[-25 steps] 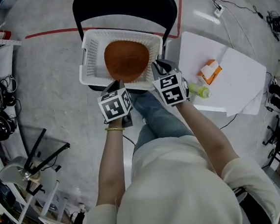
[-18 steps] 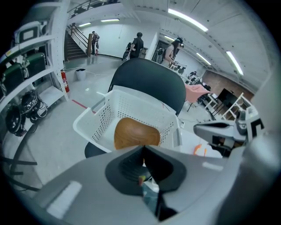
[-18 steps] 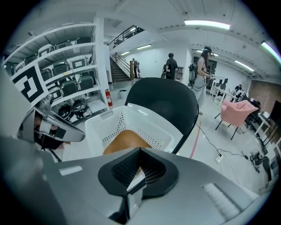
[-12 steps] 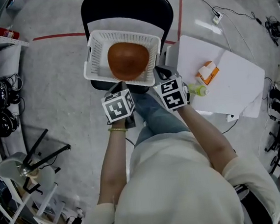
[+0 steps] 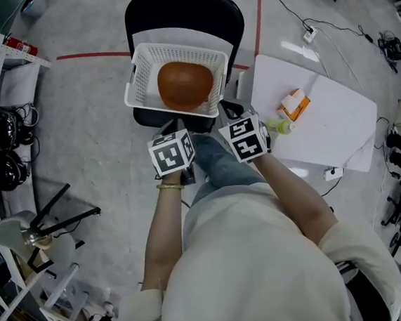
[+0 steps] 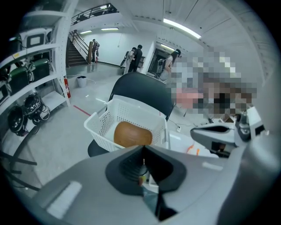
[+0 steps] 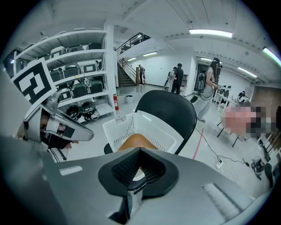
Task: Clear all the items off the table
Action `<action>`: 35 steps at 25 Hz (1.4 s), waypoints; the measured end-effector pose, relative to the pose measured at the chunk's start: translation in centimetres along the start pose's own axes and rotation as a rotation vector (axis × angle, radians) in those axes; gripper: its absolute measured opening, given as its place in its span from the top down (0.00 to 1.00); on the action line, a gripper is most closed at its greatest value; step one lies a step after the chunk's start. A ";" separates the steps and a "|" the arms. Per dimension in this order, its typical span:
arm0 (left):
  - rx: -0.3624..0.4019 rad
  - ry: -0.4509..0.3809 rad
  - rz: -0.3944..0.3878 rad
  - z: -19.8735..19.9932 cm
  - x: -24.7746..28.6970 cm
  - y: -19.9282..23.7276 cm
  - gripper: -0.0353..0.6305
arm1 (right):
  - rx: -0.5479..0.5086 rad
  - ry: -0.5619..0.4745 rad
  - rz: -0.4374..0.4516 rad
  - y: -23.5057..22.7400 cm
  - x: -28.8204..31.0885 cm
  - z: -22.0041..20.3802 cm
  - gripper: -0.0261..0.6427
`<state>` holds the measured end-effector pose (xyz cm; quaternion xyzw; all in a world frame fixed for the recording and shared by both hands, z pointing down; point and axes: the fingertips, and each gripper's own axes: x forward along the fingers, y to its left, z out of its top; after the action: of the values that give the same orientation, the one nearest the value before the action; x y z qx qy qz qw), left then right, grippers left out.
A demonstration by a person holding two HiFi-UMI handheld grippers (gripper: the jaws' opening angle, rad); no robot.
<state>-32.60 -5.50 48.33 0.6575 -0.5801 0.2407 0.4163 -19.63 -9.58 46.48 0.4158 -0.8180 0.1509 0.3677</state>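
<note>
Where head view shows table, gripper views stairs

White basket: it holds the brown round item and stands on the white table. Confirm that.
Not right. The white basket with the brown round item in it stands on the black chair, not on the white table beside it, as the head view shows.

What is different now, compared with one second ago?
The left gripper and right gripper drew back from the basket toward the person, and their fingers closed on nothing. The basket with the brown item stayed on the chair; the carton stayed on the table.
</note>
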 end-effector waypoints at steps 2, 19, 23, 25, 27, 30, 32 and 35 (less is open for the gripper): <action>-0.001 -0.014 -0.001 -0.3 -0.9 -0.3 0.93 | -0.017 -0.024 0.008 0.5 -0.8 0.2 0.96; 0.004 -0.092 -0.011 -4.1 -7.4 -2.7 0.94 | -0.044 -0.083 0.062 4.5 -7.1 -1.9 0.96; 0.009 -0.102 -0.018 -5.3 -8.3 -4.1 0.93 | -0.049 -0.099 0.066 4.7 -8.8 -3.0 0.96; 0.019 -0.107 -0.019 -5.8 -8.7 -4.7 0.93 | -0.049 -0.104 0.069 4.9 -9.5 -3.6 0.96; 0.027 -0.114 -0.020 -6.4 -9.2 -5.4 0.93 | -0.052 -0.104 0.071 5.2 -10.2 -4.2 0.96; 0.036 -0.122 -0.028 -7.4 -9.8 -6.5 0.93 | -0.056 -0.107 0.075 5.5 -11.2 -5.3 0.96; 0.044 -0.125 -0.034 -8.0 -10.1 -7.1 0.93 | -0.055 -0.111 0.078 5.8 -11.9 -5.8 0.96; 0.058 -0.129 -0.043 -8.9 -10.8 -8.1 0.93 | -0.055 -0.116 0.081 6.3 -13.0 -6.7 0.96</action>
<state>-25.56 7.78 42.33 0.6957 -0.5842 0.2055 0.3640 -16.42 5.41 41.97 0.3801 -0.8579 0.1189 0.3246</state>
